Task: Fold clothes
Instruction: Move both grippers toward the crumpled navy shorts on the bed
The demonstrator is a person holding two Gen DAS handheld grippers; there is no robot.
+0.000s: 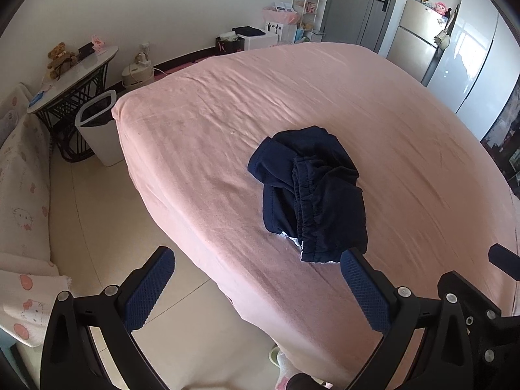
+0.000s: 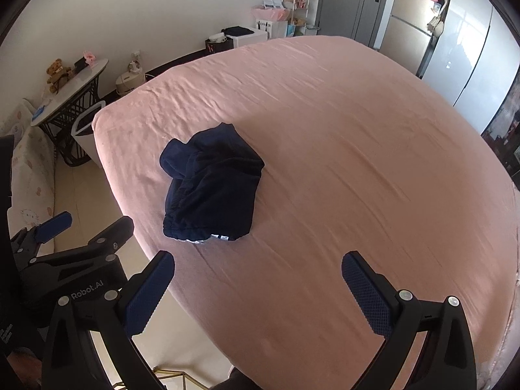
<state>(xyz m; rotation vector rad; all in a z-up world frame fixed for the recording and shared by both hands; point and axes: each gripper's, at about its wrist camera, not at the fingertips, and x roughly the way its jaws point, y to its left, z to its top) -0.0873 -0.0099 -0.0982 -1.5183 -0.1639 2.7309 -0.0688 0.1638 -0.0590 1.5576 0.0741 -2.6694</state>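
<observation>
A crumpled dark navy garment (image 1: pixel 308 191) with an elastic waistband lies on the pink bed sheet (image 1: pixel 227 130), near the bed's front left part. It also shows in the right wrist view (image 2: pixel 211 185). My left gripper (image 1: pixel 256 266) is open and empty, held above the bed's near edge just short of the garment. My right gripper (image 2: pixel 258 269) is open and empty, above the sheet to the right of the garment. The left gripper also shows in the right wrist view (image 2: pixel 87 227) at the left.
A white bin (image 1: pixel 97 130) and a round side table (image 1: pixel 71 74) with a teddy bear stand left of the bed. A patterned sofa (image 1: pixel 22 195) lies along the left. A fridge (image 1: pixel 419 42) and shelves (image 1: pixel 307 3) stand beyond the bed.
</observation>
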